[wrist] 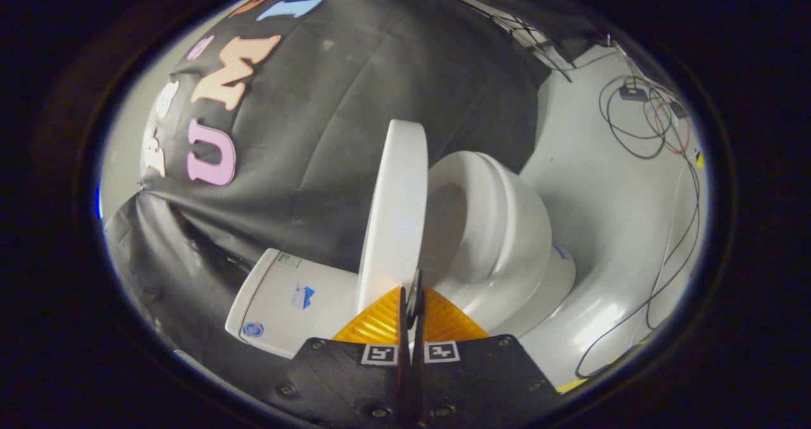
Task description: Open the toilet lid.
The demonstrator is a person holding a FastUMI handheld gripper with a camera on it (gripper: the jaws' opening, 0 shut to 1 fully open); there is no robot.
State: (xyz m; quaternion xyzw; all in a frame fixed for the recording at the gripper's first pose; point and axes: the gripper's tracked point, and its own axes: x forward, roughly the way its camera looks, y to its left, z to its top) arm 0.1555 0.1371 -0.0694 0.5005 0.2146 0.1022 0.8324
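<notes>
The tongs (412,302) are seen pressed together, fingers meeting with nothing pinched between them, just beside the lower edge of the one white plastic toilet lid (396,213). The lid is raised, standing between one white cistern (288,299) and one white bowl (500,239).

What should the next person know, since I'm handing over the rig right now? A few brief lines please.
Gripper: fingers closed together, nothing visibly between them, tips at the edge of the toilet lid.
Lid: raised off the seat, standing about upright between bowl and tank; the view is rolled sideways, so the exact angle is hard to judge.
Seat: down on the bowl, opening exposed.
Done: lid lifted clear of the seat.
Left: probably ease the lid back against the tank, if it isn't already resting there, then withdraw.
Cables lie on the floor beyond the toilet.
</notes>
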